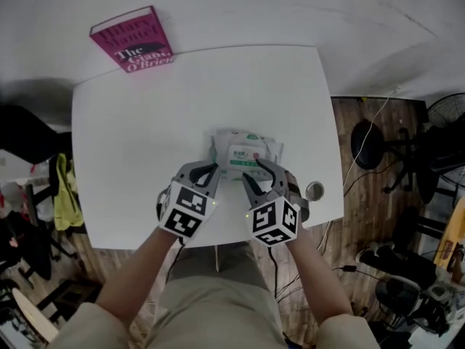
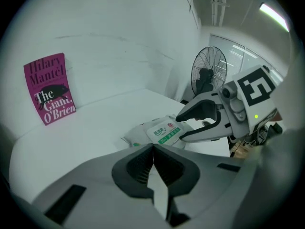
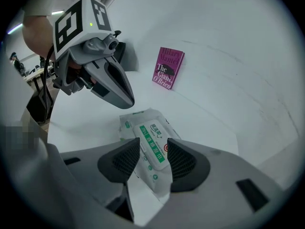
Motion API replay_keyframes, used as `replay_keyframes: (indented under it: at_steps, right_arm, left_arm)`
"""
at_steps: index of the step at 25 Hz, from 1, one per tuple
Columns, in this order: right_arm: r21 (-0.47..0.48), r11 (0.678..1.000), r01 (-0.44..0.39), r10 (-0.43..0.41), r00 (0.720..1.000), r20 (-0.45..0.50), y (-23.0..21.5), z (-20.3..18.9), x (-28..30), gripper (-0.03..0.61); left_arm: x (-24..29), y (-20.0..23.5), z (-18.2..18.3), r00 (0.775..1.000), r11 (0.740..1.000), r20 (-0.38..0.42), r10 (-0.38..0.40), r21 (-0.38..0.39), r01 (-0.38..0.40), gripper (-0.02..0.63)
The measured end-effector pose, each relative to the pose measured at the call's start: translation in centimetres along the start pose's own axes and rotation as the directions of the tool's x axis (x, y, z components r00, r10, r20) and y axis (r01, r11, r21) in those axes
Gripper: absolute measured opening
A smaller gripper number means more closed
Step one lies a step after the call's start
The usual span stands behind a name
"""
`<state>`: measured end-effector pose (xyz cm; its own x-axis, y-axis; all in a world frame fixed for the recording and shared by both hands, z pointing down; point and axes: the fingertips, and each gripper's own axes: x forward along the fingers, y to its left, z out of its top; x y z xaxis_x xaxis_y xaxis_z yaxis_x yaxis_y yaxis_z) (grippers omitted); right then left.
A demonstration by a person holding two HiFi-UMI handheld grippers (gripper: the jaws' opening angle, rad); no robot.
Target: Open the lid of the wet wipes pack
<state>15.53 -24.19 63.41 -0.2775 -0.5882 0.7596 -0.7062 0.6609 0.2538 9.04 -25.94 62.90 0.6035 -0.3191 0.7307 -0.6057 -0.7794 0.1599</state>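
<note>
Two grippers closing in on the pack, lid lying flat
Pack [image 1: 247, 142] sits face up near the front edge of the table [image 1: 138, 129], long axis running left to right across the head view, lid [image 1: 245, 155] on top with its green strip on the side toward the person. Right gripper [image 1: 252, 170] comes in at a slant from the near right, jaws parted a moderate way with the lid between them. Left gripper [image 1: 209, 170] is just beside the pack's left end, pads pressed together on nothing. Book [image 1: 132, 39] well apart, past the far left corner
</note>
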Motion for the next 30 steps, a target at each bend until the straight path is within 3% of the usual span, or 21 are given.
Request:
replay_keyframes:
  at_steps: [4, 14, 26, 30]
  right_arm:
    - [-0.057, 0.998, 0.02, -0.021, 1.0, -0.019, 0.5, -0.7, 0.7, 0.204]
    - [-0.208, 0.978, 0.022, -0.038, 0.997, -0.071, 1.3, -1.1, 1.9, 0.206]
    - [-0.219, 0.976, -0.016, -0.002, 0.997, -0.081, 1.6, -0.8, 1.6, 0.087]
    - [-0.185, 0.983, -0.002, -0.005, 0.999, -0.037, 0.9, 0.3, 0.8, 0.064]
  left_arm:
    - [1.4, -0.2, -1.6, 0.999, 0.999, -0.034, -0.028, -0.04, 0.027, 0.021]
    - [3.0, 0.1, -3.1, 0.997, 0.998, -0.058, -0.046, -0.052, 0.043, 0.021]
    - [3.5, 0.3, -3.1, 0.998, 0.999, -0.048, -0.04, -0.026, 0.039, 0.021]
    - [3.5, 0.4, -3.2, 0.997, 0.995, -0.053, -0.063, -0.075, 0.059, 0.021]
